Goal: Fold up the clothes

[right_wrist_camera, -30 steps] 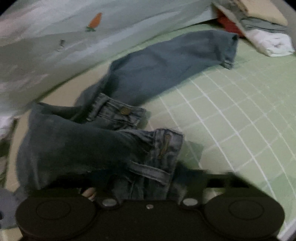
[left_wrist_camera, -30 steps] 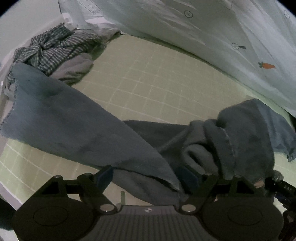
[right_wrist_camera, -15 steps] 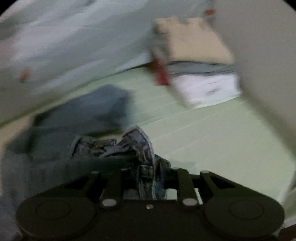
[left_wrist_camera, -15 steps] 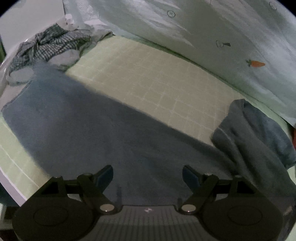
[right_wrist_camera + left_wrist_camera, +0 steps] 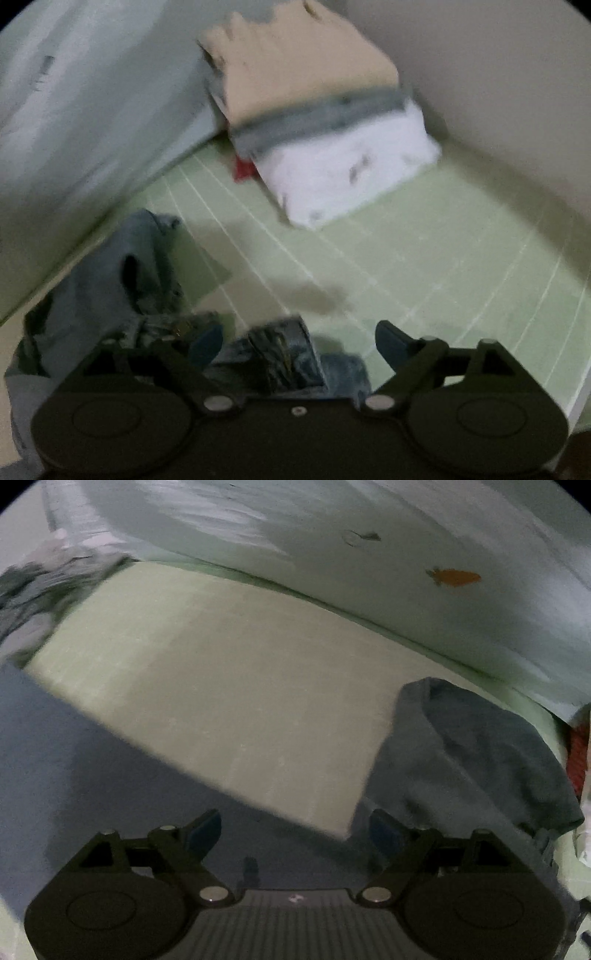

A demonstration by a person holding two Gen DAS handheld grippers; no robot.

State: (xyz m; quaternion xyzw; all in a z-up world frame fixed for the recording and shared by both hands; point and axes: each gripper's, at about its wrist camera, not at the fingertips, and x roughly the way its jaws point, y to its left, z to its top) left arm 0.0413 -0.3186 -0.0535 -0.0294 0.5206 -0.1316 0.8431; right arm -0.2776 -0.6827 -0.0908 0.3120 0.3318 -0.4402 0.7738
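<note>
Fingers (image 5: 203, 830) of the left gripper (image 5: 295, 830) are spread wide over one jeans (image 5: 110, 775) leg, pinching nothing, and the right gripper (image 5: 299, 343) is likewise spread, the crumpled denim waistband lying loose between its blue pads (image 5: 389, 341). The jeans sprawl across the green checked sheet (image 5: 424, 258), with the second leg bunched at right in the left view. A folded stack (image 5: 314, 122) of tan, grey and white cloth sits against the wall (image 5: 498, 74); a pale quilt (image 5: 406, 535) edges the far side, with open sheet between.

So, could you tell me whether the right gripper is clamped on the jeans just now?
No, the right gripper has its jaws wide apart above the jeans.
</note>
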